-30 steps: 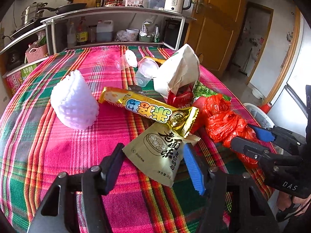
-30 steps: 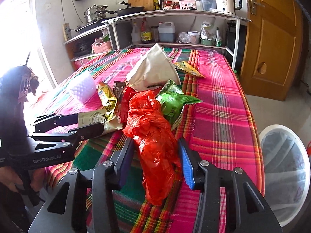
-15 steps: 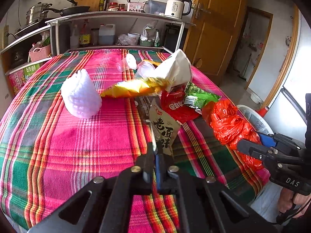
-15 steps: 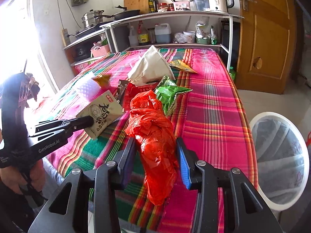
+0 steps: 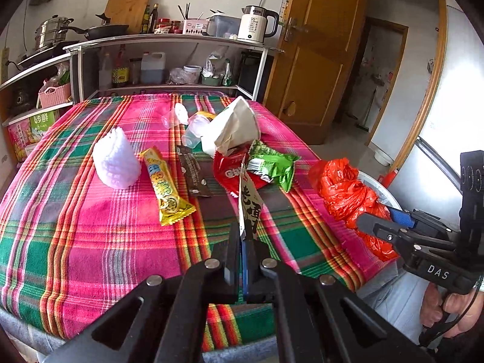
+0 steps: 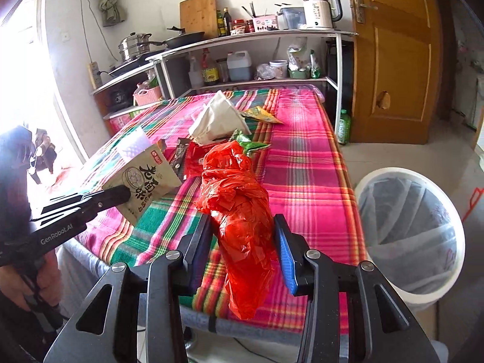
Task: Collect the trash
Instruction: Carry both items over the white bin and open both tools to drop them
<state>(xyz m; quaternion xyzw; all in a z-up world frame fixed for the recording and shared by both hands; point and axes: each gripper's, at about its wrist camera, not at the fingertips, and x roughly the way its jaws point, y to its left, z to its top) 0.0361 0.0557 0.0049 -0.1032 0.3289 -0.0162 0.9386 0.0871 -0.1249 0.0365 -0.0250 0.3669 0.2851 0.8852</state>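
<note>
My left gripper (image 5: pixel 242 236) is shut on a beige snack wrapper (image 5: pixel 248 202), held edge-on above the plaid tablecloth; the right wrist view shows it (image 6: pixel 142 178) lifted off the table. My right gripper (image 6: pixel 243 242) is shut on a crumpled red plastic bag (image 6: pixel 239 205), held over the table's near edge; the bag also shows in the left wrist view (image 5: pixel 348 193). On the table lie a yellow wrapper (image 5: pixel 165 186), a dark wrapper (image 5: pixel 193 171), a red wrapper (image 5: pixel 233 172), a green wrapper (image 5: pixel 272 165) and a white paper bag (image 5: pixel 233 127).
A white lined trash bin (image 6: pixel 411 230) stands on the floor right of the table. A white foam net (image 5: pixel 116 158) and clear plastic cups (image 5: pixel 193 127) sit on the table. Kitchen shelves (image 5: pixel 169 66) stand behind it, a wooden door (image 5: pixel 314 60) at the right.
The left gripper shut on the beige wrapper and lifted it off the table; the yellow wrapper dropped back flat. The right gripper has raised the red bag and pulled it back toward the table edge.
</note>
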